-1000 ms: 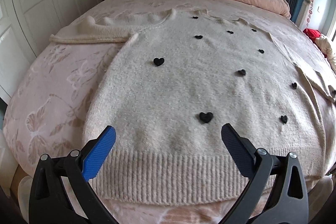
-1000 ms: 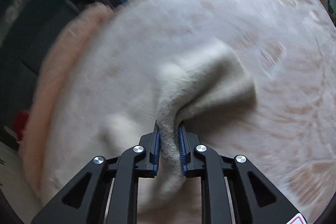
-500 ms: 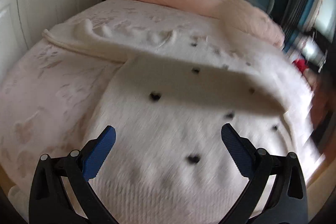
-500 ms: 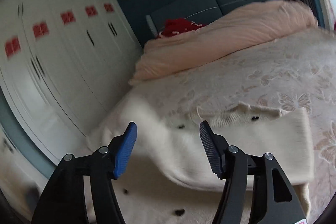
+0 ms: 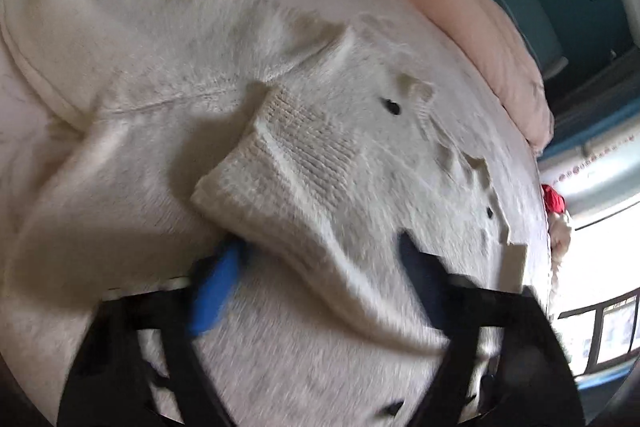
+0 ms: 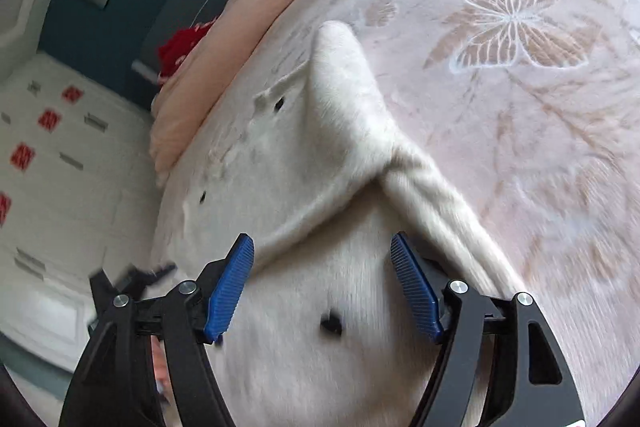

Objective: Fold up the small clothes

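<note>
A cream knit sweater (image 5: 360, 99) with small black hearts lies flat on the pink bed. One sleeve is folded across its chest, and the ribbed cuff (image 5: 280, 163) rests just ahead of my left gripper (image 5: 320, 267). That gripper is open, low over the sweater, its jaws on either side of the sleeve. In the right wrist view the sweater (image 6: 320, 167) shows a folded shoulder ridge. My right gripper (image 6: 322, 283) is open and empty just above the sweater body.
The pink bedspread (image 6: 520, 67) with a butterfly pattern extends to the right. A peach duvet (image 5: 460, 7) is bunched at the head of the bed, with a red item (image 6: 180, 47) behind it. White wardrobes (image 6: 48, 147) stand beside the bed.
My right gripper let go of the sleeve it held and now hovers open over the sweater. The sleeve now lies folded across the chest. My left gripper has moved forward and down to the cuff.
</note>
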